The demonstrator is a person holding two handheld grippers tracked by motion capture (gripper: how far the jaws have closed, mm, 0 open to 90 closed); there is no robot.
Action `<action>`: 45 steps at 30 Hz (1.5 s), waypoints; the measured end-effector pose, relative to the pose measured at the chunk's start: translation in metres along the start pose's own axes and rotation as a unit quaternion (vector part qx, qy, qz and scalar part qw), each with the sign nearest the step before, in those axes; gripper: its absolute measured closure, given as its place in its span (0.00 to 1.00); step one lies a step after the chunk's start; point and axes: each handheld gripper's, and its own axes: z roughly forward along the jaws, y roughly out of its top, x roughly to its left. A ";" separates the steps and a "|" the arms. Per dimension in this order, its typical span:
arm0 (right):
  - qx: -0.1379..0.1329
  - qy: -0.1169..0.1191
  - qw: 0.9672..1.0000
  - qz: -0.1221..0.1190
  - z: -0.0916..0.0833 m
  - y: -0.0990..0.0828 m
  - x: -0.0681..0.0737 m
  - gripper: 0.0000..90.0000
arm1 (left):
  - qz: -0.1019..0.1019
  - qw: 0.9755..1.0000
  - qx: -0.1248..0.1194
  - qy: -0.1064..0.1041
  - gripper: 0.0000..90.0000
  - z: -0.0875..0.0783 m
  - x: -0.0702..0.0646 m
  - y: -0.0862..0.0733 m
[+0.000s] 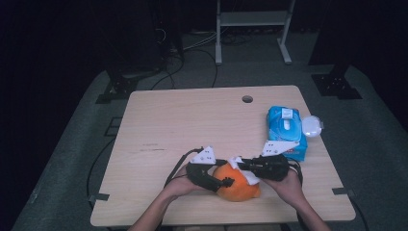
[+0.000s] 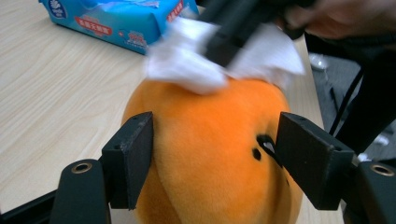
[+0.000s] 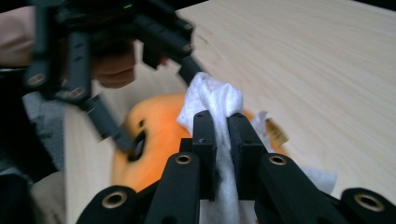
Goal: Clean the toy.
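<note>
An orange plush toy (image 1: 235,188) sits near the front edge of the wooden table (image 1: 183,125). My left gripper (image 1: 225,183) comes at it from the left. In the left gripper view its two black jaws stand on either side of the toy (image 2: 210,140), and both pads press into the plush. My right gripper (image 1: 243,166) reaches in from the right, shut on a white wipe (image 3: 212,98). The wipe (image 2: 187,65) lies bunched on the top of the toy. In the right gripper view the toy (image 3: 159,135) lies just beyond the closed right gripper (image 3: 222,126).
A blue pack of wet wipes (image 1: 287,130) lies at the table's right side, with a round clear lid (image 1: 312,126) beside it at the edge. A cable hole (image 1: 247,99) is at the back of the table. Both hands sit close together at the front.
</note>
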 end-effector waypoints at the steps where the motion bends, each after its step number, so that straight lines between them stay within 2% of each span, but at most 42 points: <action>1: 0.000 -0.003 1.000 0.005 0.001 0.001 -0.004 0.91 | 0.003 1.000 0.002 0.001 0.32 0.000 -0.001 0.000; 3: 0.000 -0.010 1.000 0.016 0.001 -0.001 -0.011 0.91 | 0.011 1.000 0.007 0.003 0.32 0.000 -0.002 -0.001; 5: 0.001 -0.006 1.000 0.022 0.000 -0.004 -0.013 0.91 | 0.010 1.000 0.005 -0.001 0.31 0.000 -0.001 -0.001; 7: 0.009 0.003 1.000 0.019 0.000 -0.007 -0.010 0.90 | -0.005 1.000 -0.002 -0.008 0.25 -0.002 0.000 0.001; 8: 0.012 0.012 1.000 0.019 0.000 -0.008 -0.008 0.90 | -0.017 1.000 -0.013 -0.014 0.23 -0.004 0.002 0.003; 11: 0.012 0.037 0.999 0.017 -0.003 -0.017 0.002 0.91 | -0.043 0.999 -0.028 -0.016 0.17 -0.007 0.005 0.004; 14: 0.010 0.035 0.999 0.009 -0.010 -0.022 0.010 0.91 | -0.062 0.998 -0.018 -0.023 0.12 -0.004 0.007 0.001; 15: 0.008 0.034 0.999 0.007 -0.012 -0.024 0.011 0.91 | -0.071 0.997 -0.015 -0.032 0.11 -0.002 0.007 0.000; 20: 0.005 0.036 0.999 0.004 -0.016 -0.030 0.015 0.91 | -0.072 0.996 0.016 -0.058 0.10 0.010 0.002 0.001; 21: 0.007 0.036 0.999 0.002 -0.016 -0.029 0.015 0.91 | -0.068 0.996 0.019 -0.058 0.12 0.010 0.002 0.001; 23: 0.009 0.034 0.999 0.001 -0.016 -0.028 0.016 0.91 | -0.056 0.997 0.020 -0.045 0.25 0.010 0.000 0.001; 25: 0.006 0.030 1.000 0.000 -0.019 -0.023 0.012 0.91 | -0.026 0.999 0.002 -0.024 0.43 0.007 -0.003 0.003; 27: 0.001 0.030 1.000 0.001 -0.023 -0.019 0.011 0.91 | 0.004 1.000 -0.029 -0.009 0.45 0.002 -0.006 0.009; 30: -0.021 0.011 1.000 -0.012 -0.033 -0.007 0.008 0.91 | 0.050 0.997 -0.057 0.026 0.47 -0.005 -0.006 0.018; 33: -0.041 0.007 0.999 -0.023 -0.033 0.004 0.007 0.91 | 0.083 0.993 -0.074 0.047 0.47 -0.010 -0.005 0.020; 35: -0.045 0.010 0.999 -0.025 -0.032 0.008 0.005 0.91 | 0.103 0.991 -0.067 0.057 0.46 -0.009 -0.003 0.015; 37: -0.047 0.006 0.999 -0.021 -0.027 0.010 -0.001 0.91 | 0.114 0.991 -0.044 0.052 0.45 -0.005 0.000 0.007; 38: -0.044 0.004 0.999 -0.019 -0.024 0.009 -0.004 0.91 | 0.103 0.992 -0.056 0.045 0.45 -0.004 0.002 0.002; 39: -0.032 -0.004 0.999 -0.020 -0.018 0.007 -0.007 0.91 | 0.092 0.993 -0.058 0.041 0.43 -0.005 0.004 0.001; 40: -0.024 -0.006 0.999 -0.021 -0.013 0.005 -0.010 0.91 | 0.087 0.994 -0.048 0.038 0.40 -0.006 0.006 0.001; 42: -0.025 0.004 1.000 -0.010 -0.006 0.001 -0.011 0.91 | 0.065 0.997 -0.037 0.035 0.30 -0.008 0.009 0.002; 44: -0.023 0.002 1.000 -0.019 -0.002 0.001 -0.004 0.91 | 0.016 0.999 -0.032 0.015 0.18 -0.009 0.013 0.003; 45: -0.022 0.001 0.999 -0.024 0.000 0.003 0.000 0.91 | 0.002 0.999 -0.035 0.017 0.16 -0.009 0.015 0.002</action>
